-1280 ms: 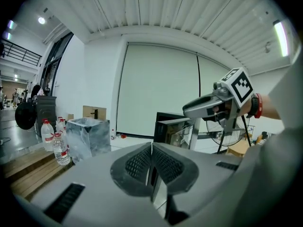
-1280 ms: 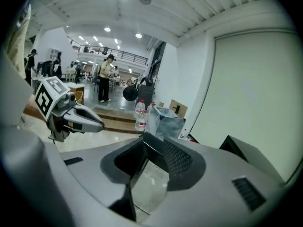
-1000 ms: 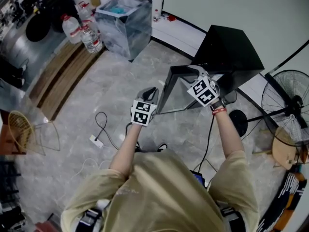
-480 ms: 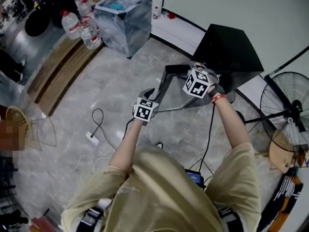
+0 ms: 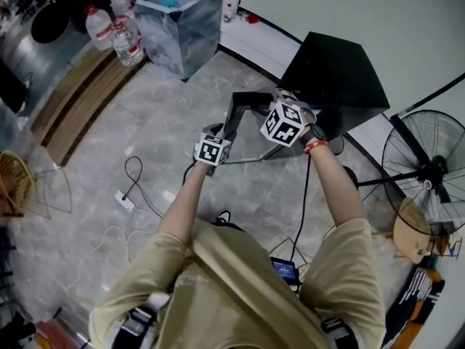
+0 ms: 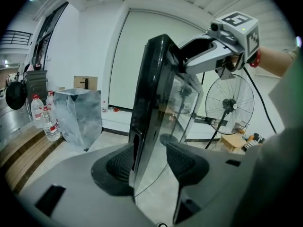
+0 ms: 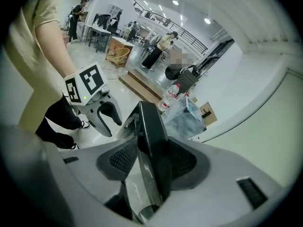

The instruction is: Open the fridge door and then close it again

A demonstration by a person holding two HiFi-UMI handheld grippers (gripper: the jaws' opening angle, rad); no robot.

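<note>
A small black fridge (image 5: 336, 75) stands on the marble floor with its glass door (image 5: 243, 126) swung open towards me. My right gripper (image 5: 278, 99) sits on the door's top edge (image 7: 150, 126); its jaws have just been closing and the pads clamp the black frame. My left gripper (image 5: 220, 134) is lower, at the door's free side edge (image 6: 150, 103). Its jaws have just been opening and stand wide, with the edge between them but not pressed. The left gripper view shows the right gripper (image 6: 182, 60) at the door's top corner; the right gripper view shows the left gripper (image 7: 110, 124) beside the door.
A standing fan (image 5: 429, 169) is right of the fridge. A foil-wrapped box (image 5: 178, 24) and water bottles (image 5: 116, 31) stand at the back left beside wooden steps. A power strip (image 5: 123, 201) with cable lies on the floor; a wicker chair (image 5: 18, 184) is far left.
My left gripper has dropped and come in to the door's side edge, and its jaws have gone from shut to wide open. The right gripper has stayed on the door's top.
</note>
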